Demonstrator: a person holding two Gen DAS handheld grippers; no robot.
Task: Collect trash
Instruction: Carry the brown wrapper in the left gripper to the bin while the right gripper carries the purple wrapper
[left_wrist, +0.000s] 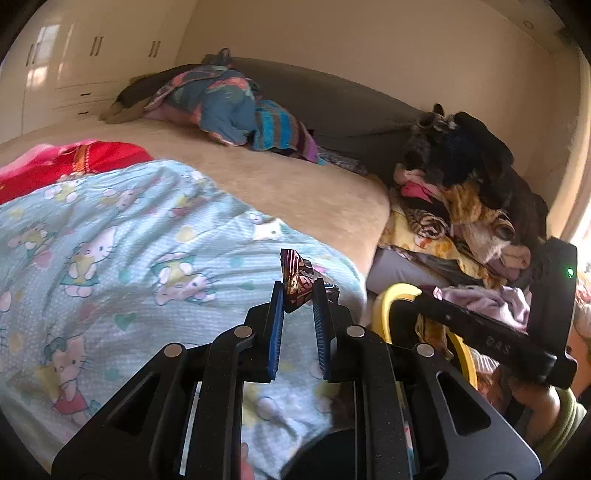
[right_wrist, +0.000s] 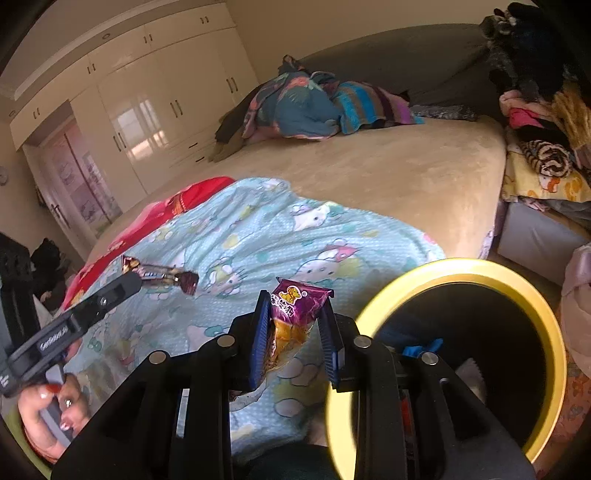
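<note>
My left gripper is shut on a brown striped candy wrapper, held above the Hello Kitty blanket. In the right wrist view that wrapper shows at the tip of the left gripper. My right gripper is shut on a purple snack packet, just left of the yellow-rimmed bin. The bin's rim also shows in the left wrist view, behind the right gripper's body. Blue and white things lie in the bin's dark inside.
A beige bed carries a red cloth and a heap of blue and striped clothes. A pile of clothes stands right of the bed. White wardrobes line the far wall.
</note>
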